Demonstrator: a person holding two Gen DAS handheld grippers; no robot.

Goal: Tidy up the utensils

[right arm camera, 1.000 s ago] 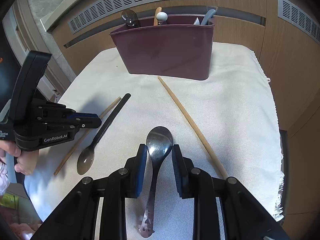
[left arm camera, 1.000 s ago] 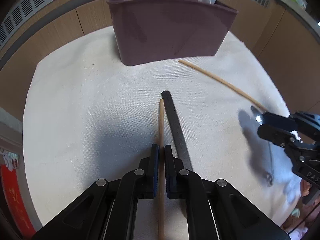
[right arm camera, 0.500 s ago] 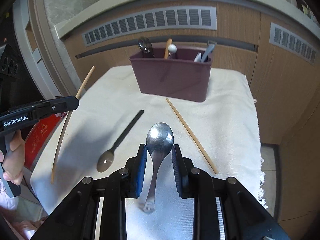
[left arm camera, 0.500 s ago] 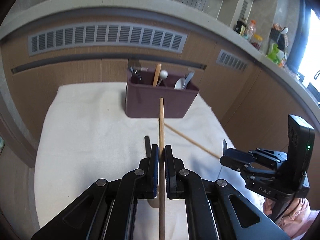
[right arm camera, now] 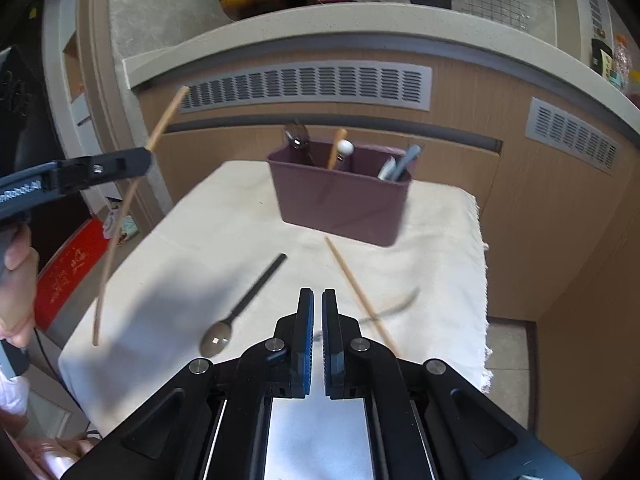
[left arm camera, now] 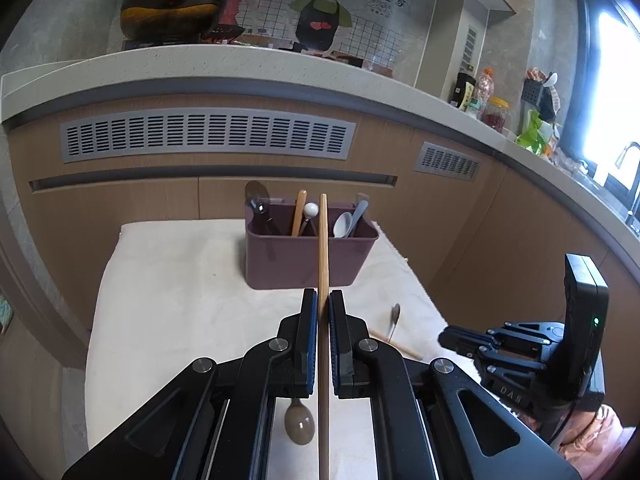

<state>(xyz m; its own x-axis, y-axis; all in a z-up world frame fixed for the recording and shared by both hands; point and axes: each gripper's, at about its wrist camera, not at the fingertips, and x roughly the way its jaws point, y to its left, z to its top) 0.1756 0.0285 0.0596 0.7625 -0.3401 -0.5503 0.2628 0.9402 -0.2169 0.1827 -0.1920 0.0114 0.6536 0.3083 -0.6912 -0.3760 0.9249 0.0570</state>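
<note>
Now | left gripper (left arm camera: 324, 300) jaws clamp chopstick (left arm camera: 323, 248) | right gripper (right arm camera: 313, 300) jaws closing, empty | metal spoon (right arm camera: 394, 307) beside them

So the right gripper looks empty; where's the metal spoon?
Right wrist view: the metal spoon is a blur just right of the right gripper, crossing the loose chopstick on the cloth.

Open cloth (right arm camera: 224, 240) before the caddy (right arm camera: 340, 204), chopstick (right arm camera: 352, 280) and spoon (right arm camera: 244, 304) across it
</note>
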